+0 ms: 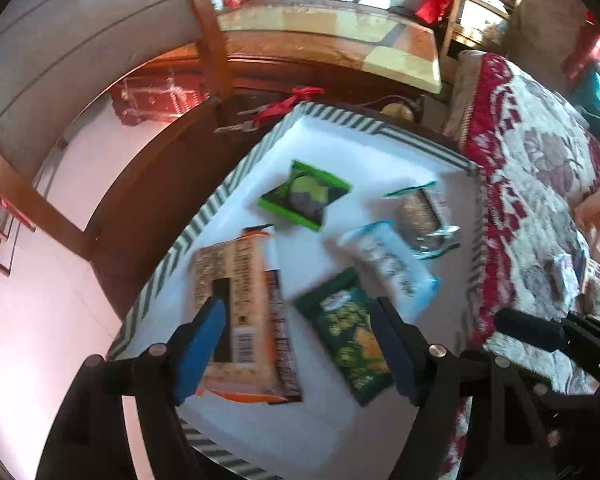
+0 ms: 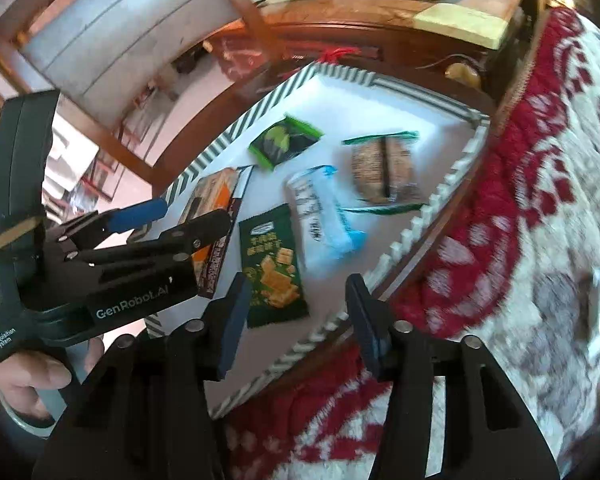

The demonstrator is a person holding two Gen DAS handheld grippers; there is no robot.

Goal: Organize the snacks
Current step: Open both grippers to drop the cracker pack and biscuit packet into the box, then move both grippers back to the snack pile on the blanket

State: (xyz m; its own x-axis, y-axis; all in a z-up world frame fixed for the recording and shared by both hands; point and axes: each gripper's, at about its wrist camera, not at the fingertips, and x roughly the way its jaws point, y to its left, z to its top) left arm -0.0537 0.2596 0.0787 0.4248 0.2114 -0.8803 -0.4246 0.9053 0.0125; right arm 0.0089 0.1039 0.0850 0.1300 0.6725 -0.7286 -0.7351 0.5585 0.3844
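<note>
While both claws, left and right, hang spread and empty above the desk, I see five snacks scattered there, cracker pack nearest. Nothing sorted yet.

- Five snack packs lying apart in a shallow tray.
- Nearest the left wrist camera: box at left, cracker bag just to its right.
- Farther back: avocado pack at centre, wafer pack and grain bar toward the right rim.
- Beyond the right rim, a blanket; behind the tray, a table.
</note>
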